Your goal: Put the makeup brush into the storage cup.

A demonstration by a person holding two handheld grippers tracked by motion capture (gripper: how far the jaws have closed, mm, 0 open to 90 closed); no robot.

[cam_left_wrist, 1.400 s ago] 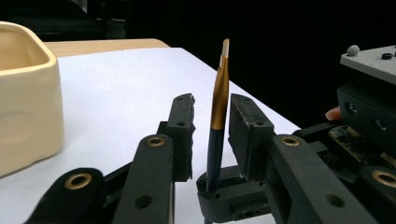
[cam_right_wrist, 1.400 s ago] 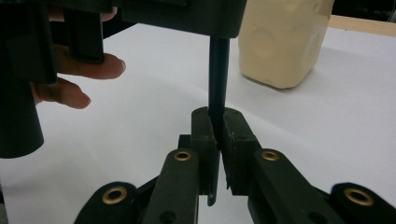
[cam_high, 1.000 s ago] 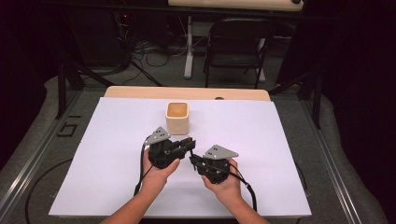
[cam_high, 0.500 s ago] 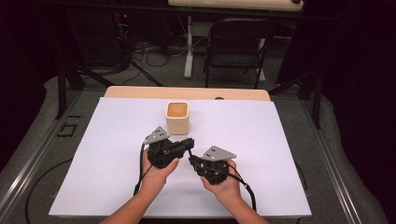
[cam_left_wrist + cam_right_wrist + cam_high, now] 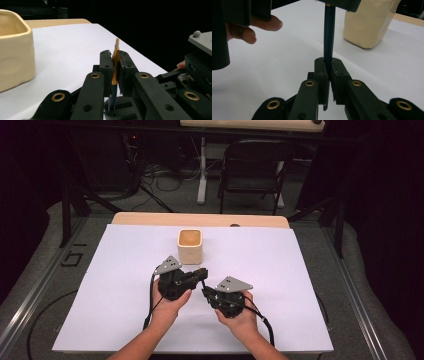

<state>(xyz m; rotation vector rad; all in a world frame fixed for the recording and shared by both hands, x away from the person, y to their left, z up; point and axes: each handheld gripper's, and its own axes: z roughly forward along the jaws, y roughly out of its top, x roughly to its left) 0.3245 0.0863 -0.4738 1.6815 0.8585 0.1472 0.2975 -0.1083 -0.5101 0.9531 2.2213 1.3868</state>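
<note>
Jaws of the left hand-held gripper (image 5: 115, 72) have just been closing, and they now pinch the gold band of a slim pencil (image 5: 115, 65) whose pale tip pokes out above the pads. The right hand-held gripper (image 5: 327, 75) is clamped tight on the dark shaft of the same pencil (image 5: 329, 35), so both ends are gripped at once. To my eye that reads as a handover in the middle, with the right one likely to let go next. From above, the two grippers meet nose to nose near the centre of the white tabletop (image 5: 300, 265), left (image 5: 199, 273) and right (image 5: 206, 292) almost touching. At about twelve o'clock from them, near but apart, stands a cream cup (image 5: 189, 246), open and upright.
</note>
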